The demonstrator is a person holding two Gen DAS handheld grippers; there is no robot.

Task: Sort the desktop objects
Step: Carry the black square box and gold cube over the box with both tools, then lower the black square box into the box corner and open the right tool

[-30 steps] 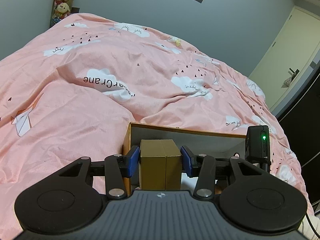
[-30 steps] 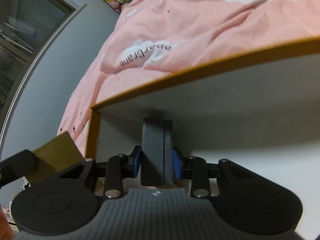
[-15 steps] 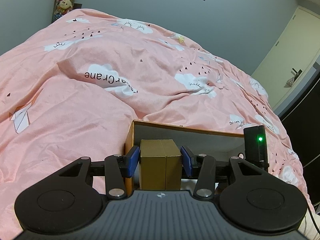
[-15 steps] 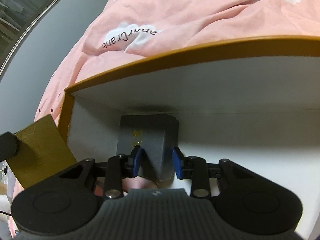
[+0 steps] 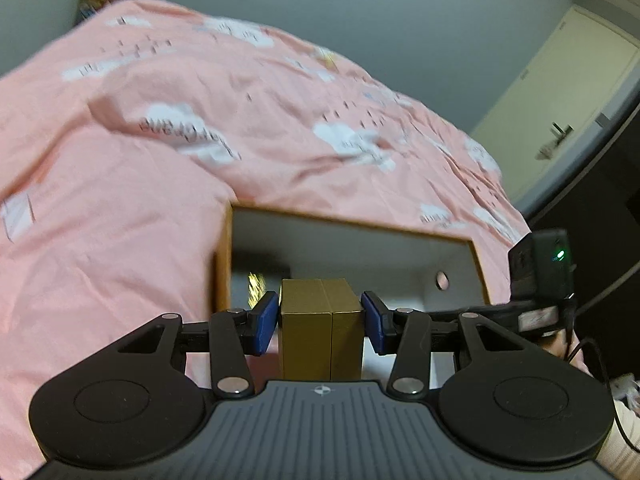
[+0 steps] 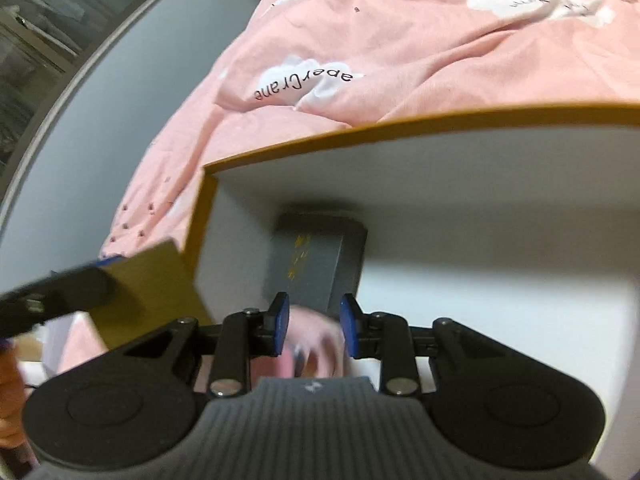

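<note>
A: What does the left gripper (image 5: 322, 322) hold?
B: It squeezes the gold box (image 5: 322, 340), low middle.
A: And the right gripper (image 6: 313, 326)?
B: Opening, nothing inside. The grey box (image 6: 316, 264) lies in the tray (image 6: 400, 128), just above.

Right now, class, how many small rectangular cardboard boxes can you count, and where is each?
2. The gold rectangular cardboard box is clamped in the left gripper. The dark grey rectangular box lies inside the white open bin, beyond the right gripper. Others may be hidden.

Pink cloud-print duvet (image 5: 168, 168) fills the bed; grey walls (image 5: 440, 28), cream door (image 5: 560, 92)
</note>
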